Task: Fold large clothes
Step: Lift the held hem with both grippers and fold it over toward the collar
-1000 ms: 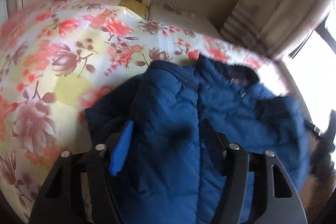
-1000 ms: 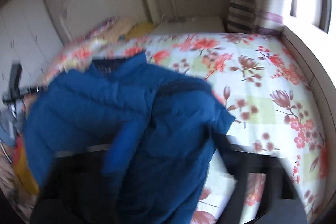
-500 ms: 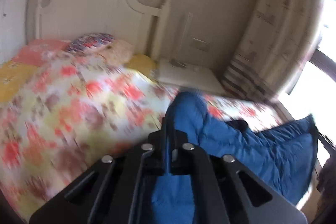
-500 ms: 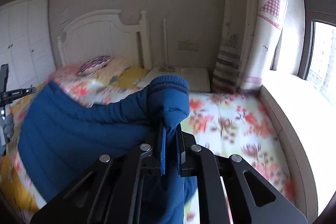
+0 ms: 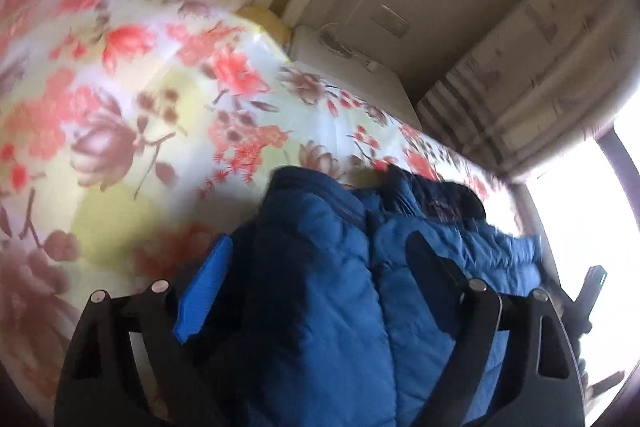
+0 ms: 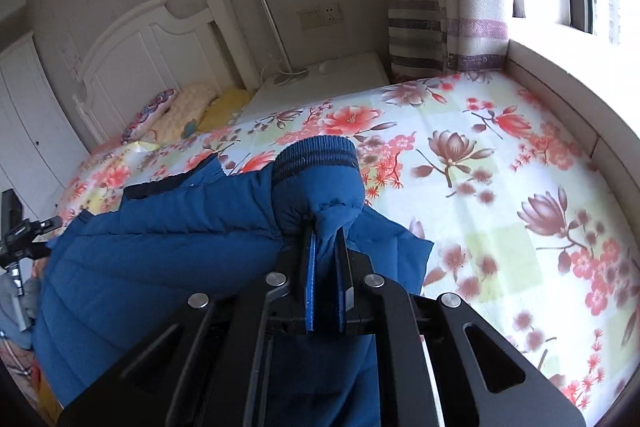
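Your right gripper (image 6: 326, 243) is clamped on the sleeve (image 6: 320, 183) of the blue puffer jacket (image 6: 160, 247), just below the ribbed cuff, which pokes up past the pads. Your left gripper (image 5: 320, 259) has just been opening: its jaws stand wide, with the jacket body lying beneath and between them, and neither finger presses on the cloth. The jacket sprawls on the flowered bedspread (image 6: 500, 187), toward the near edge of the bed, collar away from you.

Expect the padded fabric to be light and bulky, soft enough to slump yet springy, so folds will likely puff back open. Its smooth shell looks slippery, so thin pinches may slide. Take hold where the material is firmer, such as the knitted cuff, the hem or a quilting seam, and gather a good thickness between the pads.
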A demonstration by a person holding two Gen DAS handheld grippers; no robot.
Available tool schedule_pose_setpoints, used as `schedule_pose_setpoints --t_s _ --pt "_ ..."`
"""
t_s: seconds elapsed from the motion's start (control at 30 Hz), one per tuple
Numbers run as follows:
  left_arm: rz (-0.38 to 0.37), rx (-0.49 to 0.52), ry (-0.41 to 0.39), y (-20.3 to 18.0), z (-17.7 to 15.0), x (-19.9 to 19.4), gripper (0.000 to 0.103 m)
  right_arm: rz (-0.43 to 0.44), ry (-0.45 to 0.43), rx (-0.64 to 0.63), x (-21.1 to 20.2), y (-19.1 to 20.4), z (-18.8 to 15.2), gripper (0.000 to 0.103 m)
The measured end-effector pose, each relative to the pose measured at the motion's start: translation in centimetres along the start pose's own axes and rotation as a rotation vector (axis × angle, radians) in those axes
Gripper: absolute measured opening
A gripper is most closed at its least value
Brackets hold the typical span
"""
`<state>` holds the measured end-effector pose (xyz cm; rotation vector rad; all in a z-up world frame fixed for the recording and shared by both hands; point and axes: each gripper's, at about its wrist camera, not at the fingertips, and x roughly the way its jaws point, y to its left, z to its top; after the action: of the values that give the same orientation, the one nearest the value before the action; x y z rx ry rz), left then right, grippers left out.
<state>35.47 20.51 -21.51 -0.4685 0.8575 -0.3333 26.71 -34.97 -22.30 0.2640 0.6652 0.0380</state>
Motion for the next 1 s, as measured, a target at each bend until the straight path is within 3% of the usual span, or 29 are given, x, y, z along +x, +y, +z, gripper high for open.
schedule_pose_setpoints --t_s 0.13,0.2,0.27,0.3,0.33,0.43,0.57,0.6,0.63,0.67,0.73,0.77,0.8,0.83,0.87,0.93,0.97,1.0 --pt "0.011 0.014 0.092 -0.3 -0.1 2.3 0.088 -0.024 0.013 -0.034 0.4 0.8 -0.3 0.01" --pt "0.071 0.098 0.093 -1.5 -0.8 3.0 0.031 -0.016 0.015 -0.03 0.5 0.9 -0.5 0.01" --pt "0.075 0.169 -0.015 -3.0 -1.7 1.1 0.01 -0.002 -0.004 -0.022 -0.1 0.6 -0.7 0.01" --pt "0.086 0.203 -0.067 -3.9 -2.1 -0.1 0.008 -0.003 -0.028 -0.029 -1.0 0.8 -0.8 0.01" --pt "0.099 0.256 -0.136 -5.4 -2.8 -2.2 0.008 -0.004 -0.061 -0.042 -2.3 1.1 -0.9 0.009" --pt "0.083 0.35 -0.223 -8.4 -3.3 -6.9 0.008 0.016 -0.174 -0.035 -7.0 1.5 0.0 0.005" --pt "0.024 0.345 -0.222 -10.6 0.1 -8.8 0.008 -0.005 -0.336 -0.015 -11.6 1.5 4.8 0.005" --pt "0.044 0.361 -0.207 -11.2 0.9 -8.0 0.008 -0.001 -0.327 -0.022 -11.3 1.6 5.8 0.006" --pt "0.058 0.352 -0.182 -11.3 1.4 -6.8 0.008 0.034 -0.291 -0.024 -10.5 1.6 6.7 0.006" --pt "0.067 0.335 -0.153 -11.2 1.6 -5.7 0.009 0.113 -0.201 -0.015 -8.4 1.4 7.6 0.006" --pt "0.118 0.28 -0.075 -9.9 1.5 -2.8 0.01 0.126 -0.048 0.015 -4.4 0.6 7.8 0.01" --pt "0.185 0.244 -0.02 -8.4 0.7 -0.7 0.015 0.079 0.008 0.024 -2.5 0.0 7.3 0.031" --pt "0.23 0.222 0.016 -6.9 0.3 0.8 0.026 0.08 0.055 0.025 -0.9 -0.5 6.6 0.071" --pt "0.258 0.184 0.054 -5.0 -0.4 2.3 0.034 0.07 0.098 0.029 0.7 -1.1 5.7 0.086" --pt "0.234 0.131 0.08 -3.2 -0.9 3.3 0.047 0.053 0.118 0.033 1.6 -1.6 4.9 0.094" --pt "0.104 0.015 0.079 -0.3 -1.2 3.3 0.05 0.078 0.178 0.028 3.7 -2.4 3.1 0.086" --pt "0.071 -0.013 0.07 0.4 -1.1 2.9 0.049 0.081 0.187 0.023 4.0 -2.4 2.6 0.077" --pt "0.065 -0.012 0.065 0.4 -0.9 2.7 0.041 0.088 0.185 0.012 4.3 -2.3 2.3 0.067"
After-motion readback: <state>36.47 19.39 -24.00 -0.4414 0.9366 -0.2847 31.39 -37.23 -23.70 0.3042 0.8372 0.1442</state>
